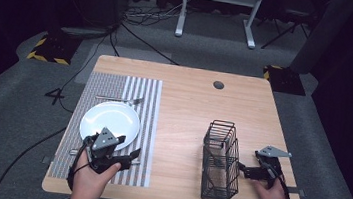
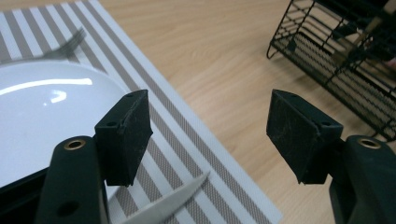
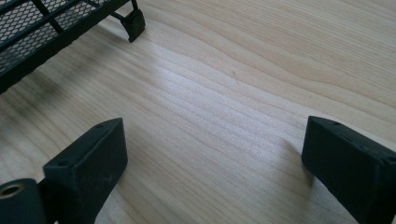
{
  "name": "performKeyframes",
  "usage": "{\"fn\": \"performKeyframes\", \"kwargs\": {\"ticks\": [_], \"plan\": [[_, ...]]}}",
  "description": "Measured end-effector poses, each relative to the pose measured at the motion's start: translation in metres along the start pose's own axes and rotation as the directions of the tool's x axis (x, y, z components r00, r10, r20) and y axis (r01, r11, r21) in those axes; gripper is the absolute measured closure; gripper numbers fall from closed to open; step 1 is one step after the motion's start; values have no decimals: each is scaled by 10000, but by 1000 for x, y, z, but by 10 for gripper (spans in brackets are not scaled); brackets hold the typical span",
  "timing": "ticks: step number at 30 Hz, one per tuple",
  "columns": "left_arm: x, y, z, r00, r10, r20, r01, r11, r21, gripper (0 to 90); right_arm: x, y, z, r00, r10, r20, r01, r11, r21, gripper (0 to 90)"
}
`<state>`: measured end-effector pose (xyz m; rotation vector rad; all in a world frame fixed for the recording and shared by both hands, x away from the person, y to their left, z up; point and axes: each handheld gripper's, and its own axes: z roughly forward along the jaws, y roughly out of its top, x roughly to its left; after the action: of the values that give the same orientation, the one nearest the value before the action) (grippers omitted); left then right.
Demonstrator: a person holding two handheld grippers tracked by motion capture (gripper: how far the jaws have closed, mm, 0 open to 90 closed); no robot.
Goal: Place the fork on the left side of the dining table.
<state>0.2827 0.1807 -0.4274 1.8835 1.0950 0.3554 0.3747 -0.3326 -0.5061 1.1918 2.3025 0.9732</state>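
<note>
High view | round glossy white plate [image 1: 112,117] on striped woven placemat [image 1: 144,126] | left hand-held gripper [image 1: 128,155] released | right hand-held gripper [image 1: 243,170] released

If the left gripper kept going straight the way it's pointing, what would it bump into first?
Probably the black wire basket. The left gripper is open and points across the striped placemat and bare table toward it. Angled downward, it might touch the table first; depth is hard to judge.
</note>
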Motion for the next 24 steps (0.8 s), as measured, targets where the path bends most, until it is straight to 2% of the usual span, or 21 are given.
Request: {"fn": "performKeyframes", "kwargs": {"ticks": [4,5,11,17,20,24], "plan": [[3,-25,0,9998,-83,-173,88,9996,267,311,0,0,0,10000,-1,-1,1,10000,-4,70],[3,-25,0,9998,-83,-173,88,9996,267,311,0,0,0,10000,-1,-1,1,10000,-4,70],[6,-47,-2,9997,108,-206,-94,9977,676,310,0,0,0,10000,0,-4,0,10000,-3,70],[12,-63,-2,9991,186,-373,-137,9917,1279,312,0,0,0,10000,-2,-4,2,10000,-2,70],[12,-70,2,9987,281,-428,-201,9841,1764,312,0,0,0,10000,-5,-4,5,10000,-3,71],[13,-74,5,9983,330,-484,-226,9792,2014,310,0,0,0,10000,-5,-6,5,10000,-5,71]]}}
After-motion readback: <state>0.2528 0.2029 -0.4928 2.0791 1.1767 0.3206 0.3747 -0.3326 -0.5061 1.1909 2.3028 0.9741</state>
